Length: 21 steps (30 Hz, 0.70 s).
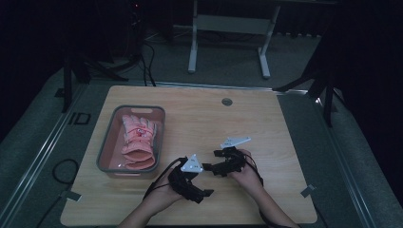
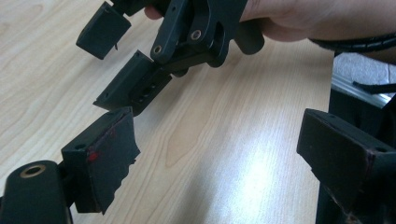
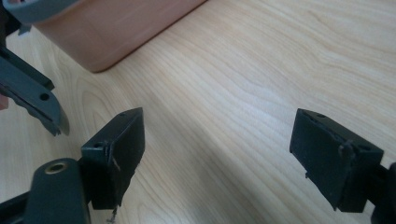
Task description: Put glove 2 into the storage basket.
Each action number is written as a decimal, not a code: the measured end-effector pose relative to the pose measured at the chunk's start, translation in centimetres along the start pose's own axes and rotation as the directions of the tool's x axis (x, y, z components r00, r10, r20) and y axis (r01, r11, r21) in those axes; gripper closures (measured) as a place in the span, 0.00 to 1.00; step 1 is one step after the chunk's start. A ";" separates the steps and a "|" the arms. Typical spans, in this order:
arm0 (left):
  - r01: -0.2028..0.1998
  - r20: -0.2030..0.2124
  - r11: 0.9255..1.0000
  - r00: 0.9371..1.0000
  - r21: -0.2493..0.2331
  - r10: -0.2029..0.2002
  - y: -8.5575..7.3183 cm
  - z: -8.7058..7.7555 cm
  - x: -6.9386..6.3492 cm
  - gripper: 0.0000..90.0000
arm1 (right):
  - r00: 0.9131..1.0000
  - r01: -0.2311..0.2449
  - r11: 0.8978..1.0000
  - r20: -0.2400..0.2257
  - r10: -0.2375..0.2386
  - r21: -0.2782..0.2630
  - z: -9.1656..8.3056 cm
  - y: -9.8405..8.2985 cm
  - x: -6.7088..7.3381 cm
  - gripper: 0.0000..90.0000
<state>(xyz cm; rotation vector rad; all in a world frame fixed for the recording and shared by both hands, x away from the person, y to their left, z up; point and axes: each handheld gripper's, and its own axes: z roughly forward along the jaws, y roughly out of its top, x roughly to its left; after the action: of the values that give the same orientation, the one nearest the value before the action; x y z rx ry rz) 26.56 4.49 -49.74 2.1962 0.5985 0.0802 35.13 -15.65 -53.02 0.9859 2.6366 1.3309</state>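
Note:
My left gripper (image 1: 203, 194) is low over the wooden table (image 1: 214, 118) near its front edge, jaws pointing right. In its own view the left gripper (image 2: 219, 163) stands open over bare wood, nothing between the pads. My right gripper (image 1: 210, 169) sits just beyond it, jaws pointing left toward the basket. It too is open with only tabletop between its jaws (image 3: 226, 156). The left gripper view shows the right gripper (image 2: 100, 70) close ahead, open, held by a hand (image 2: 299, 18). The two grippers are near each other but apart.
A grey-rimmed pink basket (image 1: 107, 142) stands at the table's left and holds pink gloves (image 1: 138, 140). Its pink wall (image 3: 107, 32) is just ahead of the right gripper. A round cable port (image 1: 226, 101) lies at the table's far side. Desk legs (image 1: 192, 52) stand on the floor behind.

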 end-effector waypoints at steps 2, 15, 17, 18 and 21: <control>-0.011 0.001 1.000 1.000 0.006 0.011 -0.2 0.3 0.0 0.13 | 1.000 0.003 1.000 0.003 -0.003 0.001 0.0 -0.1 0.0 0.20; -0.084 0.037 0.996 0.996 0.003 0.083 -1.6 2.3 -0.3 0.13 | 1.000 0.018 1.000 0.003 -0.018 0.002 -0.1 -2.0 0.0 0.18; -0.095 0.041 0.995 0.995 -0.002 0.095 -1.7 2.4 -0.3 0.13 | 1.000 0.023 1.000 0.004 -0.023 0.004 -0.1 -2.2 0.0 0.18; -0.102 0.043 0.995 0.994 -0.002 0.102 -1.8 2.5 -0.3 0.13 | 1.000 0.031 1.000 0.003 -0.031 0.003 -0.1 -2.4 0.0 0.17; -0.102 0.051 0.995 0.993 -0.008 0.102 -2.0 2.7 -0.4 0.14 | 0.999 0.051 0.999 0.011 -0.051 -0.002 -0.3 -3.0 0.1 0.17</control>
<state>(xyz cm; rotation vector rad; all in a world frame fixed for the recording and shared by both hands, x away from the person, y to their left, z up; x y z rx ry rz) 26.15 3.48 -52.90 2.2157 0.4566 0.0787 33.43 -17.13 -54.99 0.9160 2.6331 1.3142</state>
